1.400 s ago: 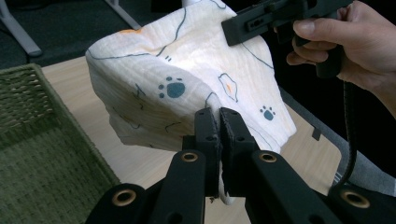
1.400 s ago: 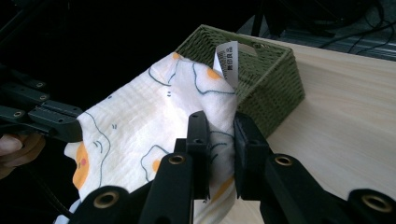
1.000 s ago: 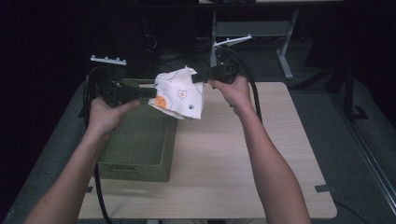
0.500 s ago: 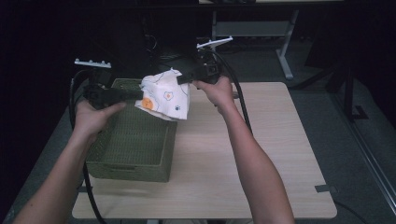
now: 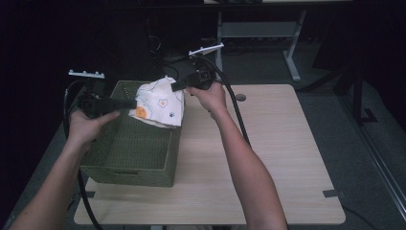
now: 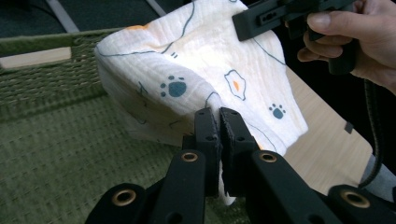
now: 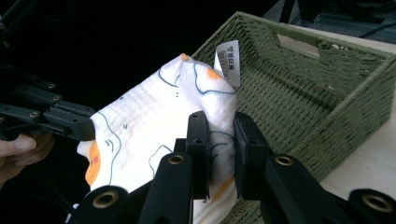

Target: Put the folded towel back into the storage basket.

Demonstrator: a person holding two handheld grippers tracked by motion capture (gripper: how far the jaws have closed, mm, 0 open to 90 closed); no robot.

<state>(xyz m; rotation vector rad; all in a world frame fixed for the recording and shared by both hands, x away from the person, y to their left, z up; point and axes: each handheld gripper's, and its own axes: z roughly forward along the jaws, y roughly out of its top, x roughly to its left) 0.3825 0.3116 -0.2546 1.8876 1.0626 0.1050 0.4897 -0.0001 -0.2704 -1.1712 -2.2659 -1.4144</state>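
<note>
cloth (image 5: 160, 103) now over basket (image 5: 125, 149)

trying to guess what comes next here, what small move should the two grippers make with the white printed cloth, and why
Probably lower it together into the green woven basket. The left gripper and the right gripper are each shut on an edge of the white printed cloth, which hangs over the basket's far right corner, partly beyond its rim. Nudging it toward the left gripper first would likely centre it.
</note>
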